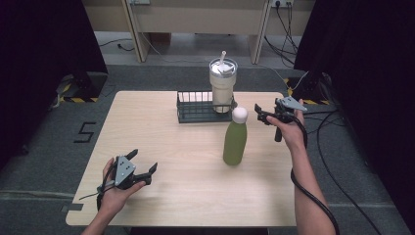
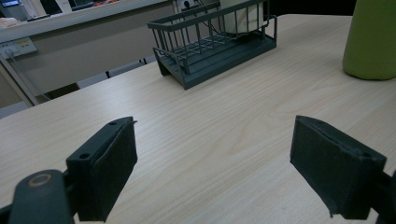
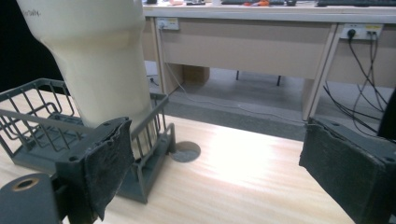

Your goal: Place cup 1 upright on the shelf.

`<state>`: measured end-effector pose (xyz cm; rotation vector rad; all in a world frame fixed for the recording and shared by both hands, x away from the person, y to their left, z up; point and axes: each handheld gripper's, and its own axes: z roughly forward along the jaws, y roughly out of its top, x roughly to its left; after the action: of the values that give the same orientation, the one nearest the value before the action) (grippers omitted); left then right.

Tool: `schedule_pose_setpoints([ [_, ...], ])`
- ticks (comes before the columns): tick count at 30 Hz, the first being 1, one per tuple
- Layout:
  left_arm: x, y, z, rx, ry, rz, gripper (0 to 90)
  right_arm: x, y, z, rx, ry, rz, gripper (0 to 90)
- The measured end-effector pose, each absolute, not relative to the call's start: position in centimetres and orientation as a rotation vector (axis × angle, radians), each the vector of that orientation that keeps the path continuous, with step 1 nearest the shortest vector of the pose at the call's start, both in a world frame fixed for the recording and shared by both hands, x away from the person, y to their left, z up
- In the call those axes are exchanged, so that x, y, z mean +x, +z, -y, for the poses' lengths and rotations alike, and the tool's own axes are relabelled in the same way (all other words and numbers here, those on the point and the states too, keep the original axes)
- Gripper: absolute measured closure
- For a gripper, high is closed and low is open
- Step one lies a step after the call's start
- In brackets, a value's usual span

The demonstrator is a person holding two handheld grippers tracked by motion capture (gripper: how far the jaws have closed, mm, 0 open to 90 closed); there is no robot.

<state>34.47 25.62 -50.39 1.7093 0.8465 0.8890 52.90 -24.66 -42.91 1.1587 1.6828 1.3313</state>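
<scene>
The right gripper [image 1: 261, 113], jaws wide and empty, hangs near the table's [image 1: 147, 122] far right corner just beside the upright green bottle [image 1: 235, 139] and the tumbler [image 1: 222, 85] standing in the wire basket [image 1: 195, 110], while the left gripper [image 1: 143, 164], also open and empty, sits well apart at the near left edge.

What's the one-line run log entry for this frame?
left gripper: open, idle | right gripper: open, near tumbler in rack | green bottle: upright, untouched
</scene>
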Motion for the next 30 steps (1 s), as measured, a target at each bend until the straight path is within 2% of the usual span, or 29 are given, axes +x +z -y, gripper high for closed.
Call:
schedule_pose_setpoints([
  [30,38.5,-47.4,-18.9,1.668,0.837,-0.691,11.2,42.7,-47.5,28.4,1.271,1.136,-1.551,10.2],
])
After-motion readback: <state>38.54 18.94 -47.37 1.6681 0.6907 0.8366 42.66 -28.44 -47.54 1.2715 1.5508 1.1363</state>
